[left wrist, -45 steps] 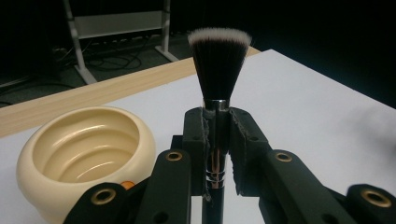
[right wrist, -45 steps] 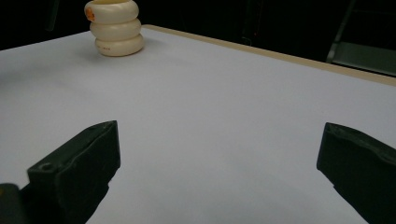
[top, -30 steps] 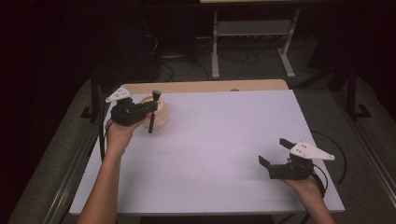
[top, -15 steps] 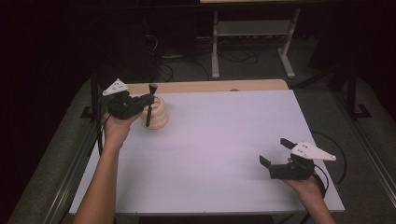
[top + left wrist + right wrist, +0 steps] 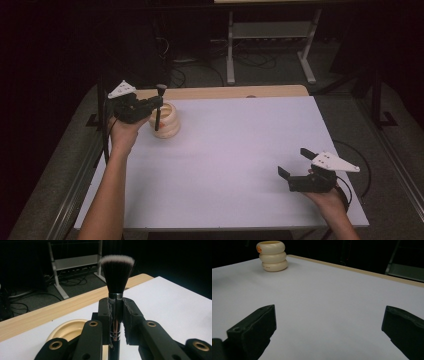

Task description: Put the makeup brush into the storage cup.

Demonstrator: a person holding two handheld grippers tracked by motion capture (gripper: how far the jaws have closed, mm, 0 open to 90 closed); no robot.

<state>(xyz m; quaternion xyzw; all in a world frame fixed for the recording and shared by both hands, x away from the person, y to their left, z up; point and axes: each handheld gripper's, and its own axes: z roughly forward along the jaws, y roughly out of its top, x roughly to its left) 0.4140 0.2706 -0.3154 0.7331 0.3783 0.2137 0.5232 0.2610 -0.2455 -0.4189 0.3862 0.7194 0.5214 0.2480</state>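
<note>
Upright, the brush (image 5: 117,277) sits clamped in the left gripper (image 5: 116,315) above the holder (image 5: 167,120).

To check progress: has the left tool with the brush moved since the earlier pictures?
Yes. The left tool, shut on the brush, has shifted left against the ringed holder.

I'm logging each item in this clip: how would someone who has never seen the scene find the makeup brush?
Start at the white table and go to its far left corner, where a cream ribbed holder stands. Just above it the left gripper clamps the makeup brush upright by its shiny ferrule. Its dark bristle head with a white tip sets it apart from the pale holder.
</note>
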